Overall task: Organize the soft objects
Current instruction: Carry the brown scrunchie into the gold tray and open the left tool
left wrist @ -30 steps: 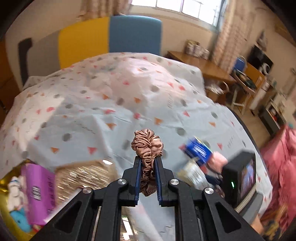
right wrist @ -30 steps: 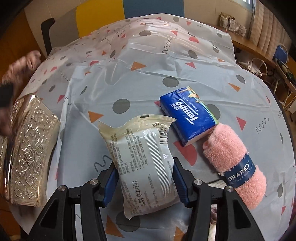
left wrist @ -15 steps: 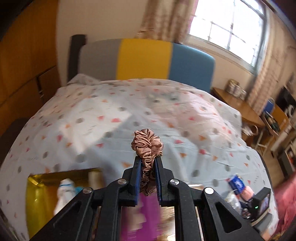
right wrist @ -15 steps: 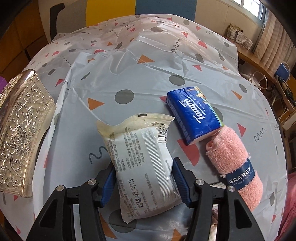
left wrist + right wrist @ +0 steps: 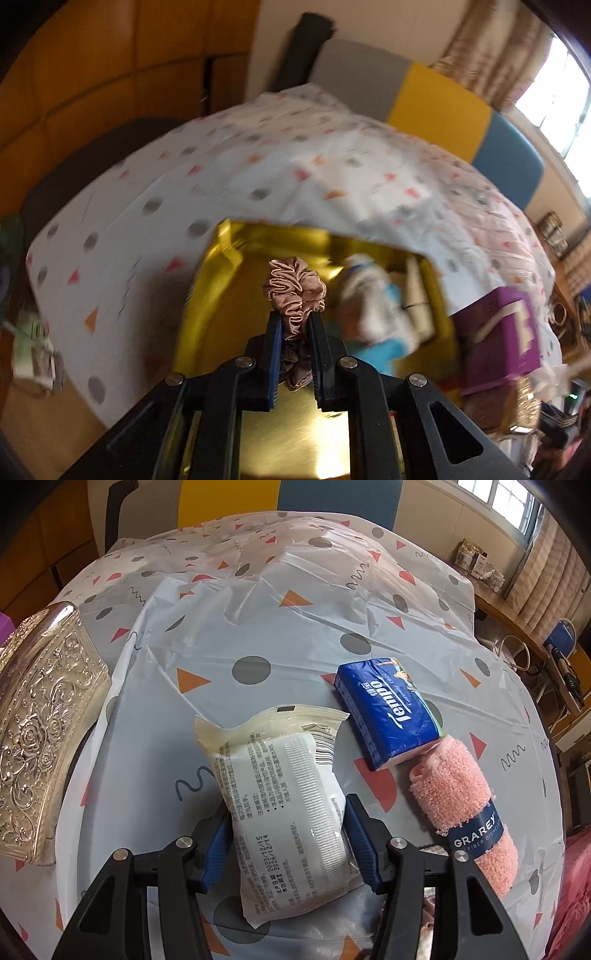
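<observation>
Left wrist, change: we have swung our left gripper (image 5: 295, 325) away from the open bedspread; a gold tray (image 5: 207, 295) now lies under it, where a second ago we saw only patterned cloth.
Left wrist, grip: our jaws stay clamped on the pink satin scrunchie (image 5: 294, 290), unchanged.
Left wrist, scrunchie axis: its long axis runs along the fingers, ruffled end poking forward over the tray.
Left wrist, surroundings: a blurred white and blue soft item (image 5: 373, 295) lies in the tray; a purple box (image 5: 506, 332) is just beside it.
Right wrist, change: hardly any.
Right wrist, grip: our right gripper (image 5: 288, 834) presses both sides of the white wipes pack (image 5: 284, 797).
Right wrist, pack axis: lengthwise along the fingers, crimped end away from us, on the bedspread (image 5: 258, 627).
Right wrist, neighbours: blue tissue pack (image 5: 388, 709) touching the rolled pink cloth (image 5: 461, 805); embossed gold box (image 5: 40, 731) at left.
</observation>
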Tool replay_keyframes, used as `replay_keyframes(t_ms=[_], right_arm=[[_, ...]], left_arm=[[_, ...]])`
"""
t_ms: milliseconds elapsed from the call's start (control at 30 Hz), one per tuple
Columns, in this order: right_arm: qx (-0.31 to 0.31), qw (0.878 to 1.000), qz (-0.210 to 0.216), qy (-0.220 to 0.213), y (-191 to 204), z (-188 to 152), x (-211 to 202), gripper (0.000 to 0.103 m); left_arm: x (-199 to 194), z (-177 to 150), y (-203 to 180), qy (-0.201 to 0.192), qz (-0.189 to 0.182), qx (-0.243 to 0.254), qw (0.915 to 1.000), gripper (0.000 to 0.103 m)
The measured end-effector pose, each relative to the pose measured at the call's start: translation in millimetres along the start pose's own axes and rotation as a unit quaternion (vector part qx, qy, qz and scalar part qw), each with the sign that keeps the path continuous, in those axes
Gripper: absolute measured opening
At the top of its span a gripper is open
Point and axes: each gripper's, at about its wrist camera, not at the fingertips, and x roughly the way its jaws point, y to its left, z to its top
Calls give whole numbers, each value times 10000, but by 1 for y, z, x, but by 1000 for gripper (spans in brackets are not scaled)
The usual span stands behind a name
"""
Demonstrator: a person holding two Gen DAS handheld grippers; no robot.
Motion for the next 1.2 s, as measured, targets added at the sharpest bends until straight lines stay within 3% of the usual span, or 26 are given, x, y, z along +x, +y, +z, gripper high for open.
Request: replay_keyframes(t_ms=[167, 400, 600, 1200], right_arm=[[-30, 10000, -45, -10, 2, -1, 0, 58], [-32, 9999, -100, -38, 4, -3, -1, 58], [-43, 9999, -108, -59, 5, -4, -2, 58], [-148, 9997, -161, -50, 8, -4, -2, 58]], left_arm=[[19, -11, 15, 270, -2, -172, 9995, 14], [46, 13, -13, 229, -83, 32, 9997, 17], [62, 32, -21, 218, 103, -40, 9997, 49], [3, -66, -18, -189, 515, 333, 9979, 57]])
